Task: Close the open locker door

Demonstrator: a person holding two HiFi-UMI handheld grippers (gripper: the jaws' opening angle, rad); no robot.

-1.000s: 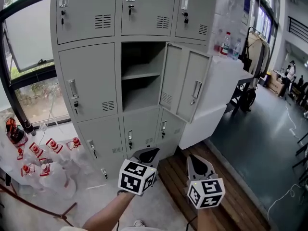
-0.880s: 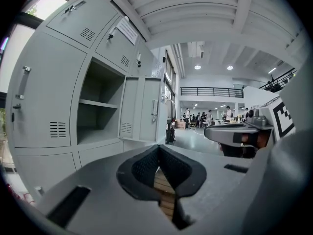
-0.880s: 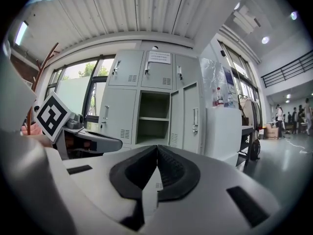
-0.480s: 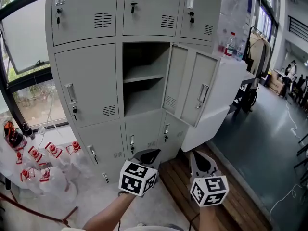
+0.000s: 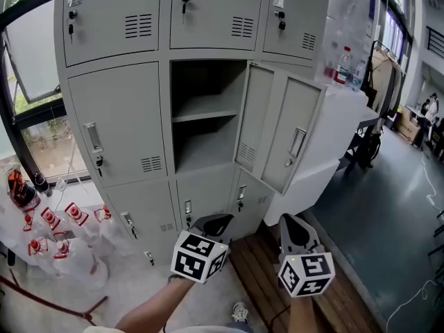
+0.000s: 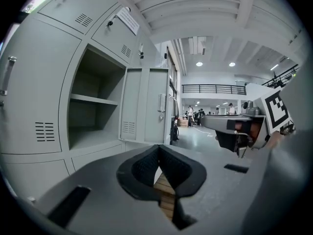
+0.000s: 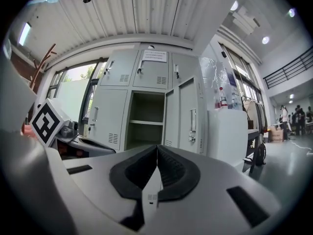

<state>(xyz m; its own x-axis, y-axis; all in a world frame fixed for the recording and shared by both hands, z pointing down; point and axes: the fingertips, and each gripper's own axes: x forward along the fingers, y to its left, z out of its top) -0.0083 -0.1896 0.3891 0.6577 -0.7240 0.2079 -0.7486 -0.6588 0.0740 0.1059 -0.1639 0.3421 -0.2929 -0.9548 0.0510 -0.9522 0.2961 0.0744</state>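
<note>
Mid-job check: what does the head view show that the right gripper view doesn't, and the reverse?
Head view only: clear red-capped bottles at lower left, and wooden floorboards. Right gripper view only: the right gripper seen with jaws together and nothing between them, and a paper notice on a top locker. Both: the open locker door, its empty shelved compartment, and the left gripper.

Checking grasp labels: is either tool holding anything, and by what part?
Nothing is held. The left tool and right tool both have jaws shut on nothing, short of the open locker door.
</note>
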